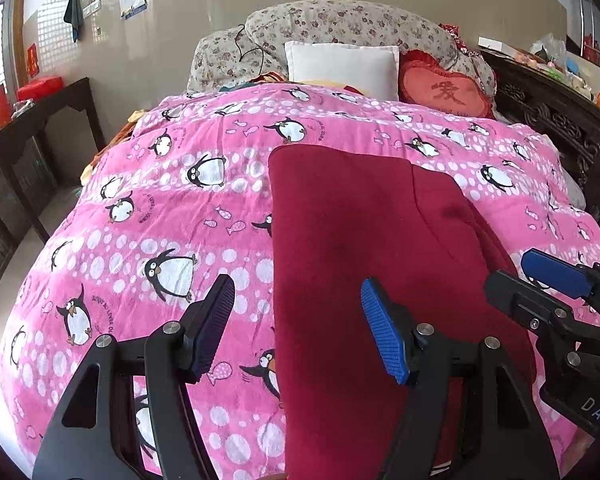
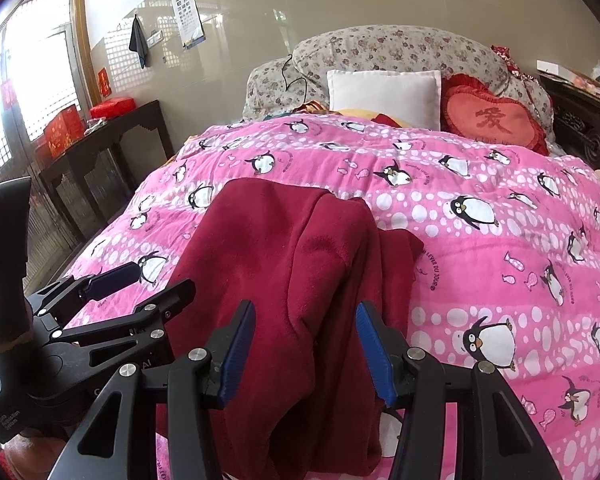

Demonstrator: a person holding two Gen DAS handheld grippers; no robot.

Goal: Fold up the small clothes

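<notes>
A dark red fleece garment (image 1: 360,240) lies folded lengthwise on the pink penguin blanket (image 1: 160,200), hanging over the near edge. My left gripper (image 1: 300,328) hovers open over the garment's left edge, with one finger above the blanket and the other above the red cloth. My right gripper (image 2: 306,352) stands open over the garment (image 2: 280,260) near its right side; a raised fold runs under the gap and the pads do not press on it. Each gripper shows in the other's view: the right gripper (image 1: 508,270) at the far right, the left gripper (image 2: 164,276) at the left, both with blanket showing between their fingers.
At the bed's head are a white pillow (image 1: 340,68), a red heart cushion (image 1: 444,88) and a floral quilt (image 1: 340,24). A dark wooden side table (image 1: 32,136) with red boxes stands left. A carved dark bed frame (image 1: 560,128) runs along the right.
</notes>
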